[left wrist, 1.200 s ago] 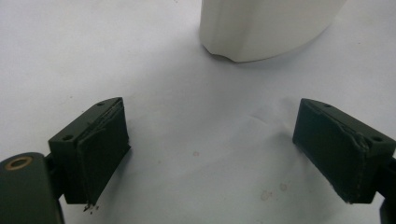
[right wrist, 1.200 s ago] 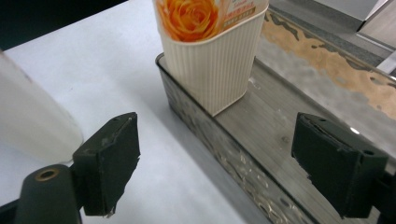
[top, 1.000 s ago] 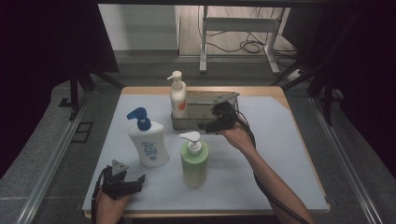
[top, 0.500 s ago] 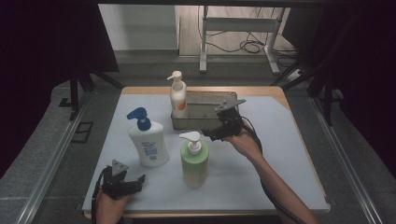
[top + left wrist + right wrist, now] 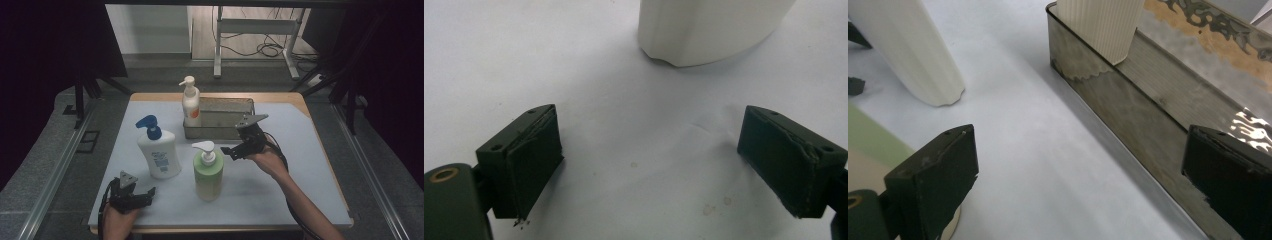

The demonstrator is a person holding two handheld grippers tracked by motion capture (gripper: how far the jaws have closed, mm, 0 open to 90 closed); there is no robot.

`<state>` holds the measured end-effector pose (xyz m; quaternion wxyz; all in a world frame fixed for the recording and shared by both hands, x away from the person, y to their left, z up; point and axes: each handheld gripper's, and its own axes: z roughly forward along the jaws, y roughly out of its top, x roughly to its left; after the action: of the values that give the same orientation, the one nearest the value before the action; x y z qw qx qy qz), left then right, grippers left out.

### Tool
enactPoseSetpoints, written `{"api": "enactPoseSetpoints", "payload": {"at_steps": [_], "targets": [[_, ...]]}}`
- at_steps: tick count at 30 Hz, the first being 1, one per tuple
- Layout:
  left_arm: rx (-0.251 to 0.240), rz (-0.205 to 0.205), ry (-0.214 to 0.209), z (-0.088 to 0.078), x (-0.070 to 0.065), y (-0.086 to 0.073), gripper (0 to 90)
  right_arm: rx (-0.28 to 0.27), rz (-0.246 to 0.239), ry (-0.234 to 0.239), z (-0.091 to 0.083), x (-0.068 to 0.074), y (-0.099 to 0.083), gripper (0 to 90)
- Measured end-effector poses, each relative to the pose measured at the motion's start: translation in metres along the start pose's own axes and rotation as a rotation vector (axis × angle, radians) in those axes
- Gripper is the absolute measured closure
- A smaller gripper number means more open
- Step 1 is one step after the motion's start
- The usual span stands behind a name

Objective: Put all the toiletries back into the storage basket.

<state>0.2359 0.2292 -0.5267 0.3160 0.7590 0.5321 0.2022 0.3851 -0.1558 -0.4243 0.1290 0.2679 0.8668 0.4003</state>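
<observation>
So the biggest thing here is the table (image 5: 300, 200), covered in a pale sheet, with a strip of wood showing along its far and right edges. The whole right half is bare, and so is the near strip in front of the bottles, so plenty of room to move there.

At the far middle sits the metal tray (image 5: 225, 119), a long shallow box parallel to the far edge. The cream pump bottle (image 5: 190, 104) stands upright inside its left end, right against the left wall. The rest of the tray looks free.

Left of centre, the white bottle with the blue pump (image 5: 159, 152) stands upright on the sheet, well clear of the left edge. Just right of it and a bit nearer is the green pump bottle (image 5: 208, 172), also upright, with a narrow gap between the two.

The right gripper (image 5: 231, 151) hangs just in front of the tray's near wall, to the right of the green bottle's pump head, pointing left. Its jaws have just been opening and stand wide apart with nothing between them; the right gripper view has the tray wall running past one jaw and the green bottle beside the other.

The left gripper (image 5: 145, 194) sits low at the near left corner, close to the near edge, jaws spread and released, the white bottle's base ahead of it.
</observation>
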Motion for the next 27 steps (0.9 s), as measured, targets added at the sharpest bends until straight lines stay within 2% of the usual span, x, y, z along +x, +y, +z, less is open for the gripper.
{"api": "enactPoseSetpoints", "payload": {"at_steps": [20,27], "targets": [[0.0,-0.001,0.0,0.0,0.0,0.0,10.1,-0.004,0.017,0.028,-0.02,0.008,-0.024,2.1],[0.001,-0.001,0.0,0.0,0.0,0.0,10.1,-0.009,0.025,0.056,-0.027,0.016,-0.037,2.3]]}}
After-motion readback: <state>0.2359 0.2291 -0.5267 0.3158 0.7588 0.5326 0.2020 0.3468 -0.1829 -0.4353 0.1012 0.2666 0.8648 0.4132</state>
